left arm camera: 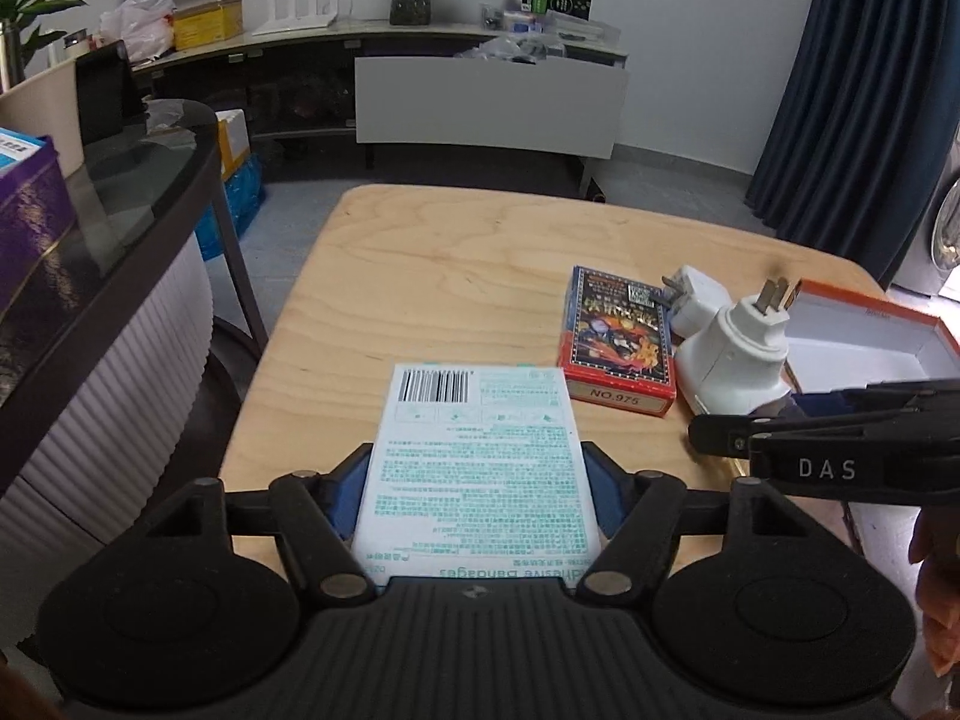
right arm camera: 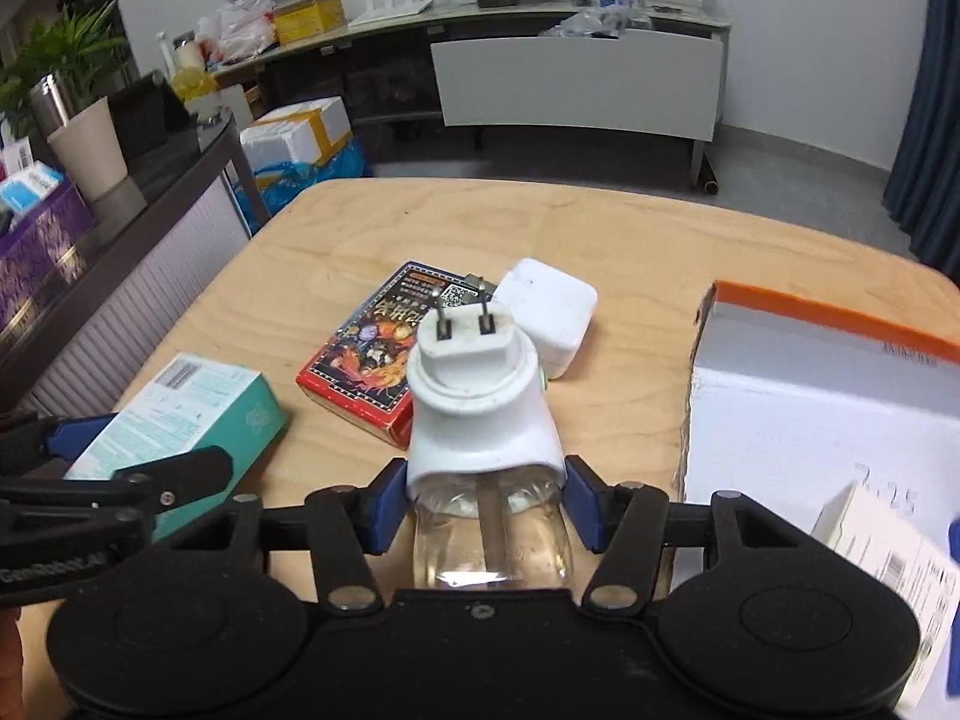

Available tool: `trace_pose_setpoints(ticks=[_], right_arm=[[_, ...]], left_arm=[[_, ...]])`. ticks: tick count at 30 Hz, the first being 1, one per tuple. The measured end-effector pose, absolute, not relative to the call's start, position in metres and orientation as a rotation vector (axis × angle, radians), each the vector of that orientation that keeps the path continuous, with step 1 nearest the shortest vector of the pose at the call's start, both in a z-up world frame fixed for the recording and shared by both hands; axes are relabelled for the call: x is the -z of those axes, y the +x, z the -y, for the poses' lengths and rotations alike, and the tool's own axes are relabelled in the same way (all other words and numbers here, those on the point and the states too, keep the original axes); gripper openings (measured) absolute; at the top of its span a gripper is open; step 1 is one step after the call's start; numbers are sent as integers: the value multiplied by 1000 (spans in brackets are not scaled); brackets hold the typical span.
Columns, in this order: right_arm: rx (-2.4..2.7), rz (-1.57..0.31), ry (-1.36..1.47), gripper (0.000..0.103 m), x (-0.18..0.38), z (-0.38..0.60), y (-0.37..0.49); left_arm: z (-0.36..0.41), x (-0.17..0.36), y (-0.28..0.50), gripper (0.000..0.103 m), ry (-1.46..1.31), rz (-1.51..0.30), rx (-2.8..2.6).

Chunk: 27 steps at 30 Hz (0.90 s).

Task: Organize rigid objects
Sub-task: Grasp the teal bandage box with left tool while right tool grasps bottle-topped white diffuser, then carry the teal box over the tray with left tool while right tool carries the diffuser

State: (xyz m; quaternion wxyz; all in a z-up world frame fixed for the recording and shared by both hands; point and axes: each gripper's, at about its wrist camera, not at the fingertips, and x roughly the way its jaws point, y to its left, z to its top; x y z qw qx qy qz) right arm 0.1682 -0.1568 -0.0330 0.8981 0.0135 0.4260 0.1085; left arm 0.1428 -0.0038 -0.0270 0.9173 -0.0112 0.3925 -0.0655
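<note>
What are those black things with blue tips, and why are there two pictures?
They are two claws that a person holds, one in each hand, each carrying a camera that looks along its fingers. One picture comes from the left claw, which is around a box of adhesive bandages. The other comes from the right claw, which is around a white plug-in bottle of clear liquid. A pack of cards, a white charger and an open orange-rimmed box lie on the wooden table.

Both wrist cameras look steeply down, close over the pale wooden tabletop (left arm camera: 456, 276), facing the white wall; both catch the red-edged card box (left arm camera: 615, 339) (right arm camera: 366, 369).
</note>
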Motion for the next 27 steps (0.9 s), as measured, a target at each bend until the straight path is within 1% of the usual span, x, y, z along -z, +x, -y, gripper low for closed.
trace_pose_setpoints(ticks=[8,13,20,27], right_arm=[[-196,-766,85,66,-4,176,113],[-196,-683,127,66,-27,198,65],[-149,-605,165,66,-46,238,7],[-65,-530,190,66,-67,286,-33]], left_arm=[[11,-8,104,71,-61,-739,134],[27,-25,77,71,-71,-708,150],[65,-41,43,72,-54,-680,208],[111,-56,28,72,-44,-641,288]])
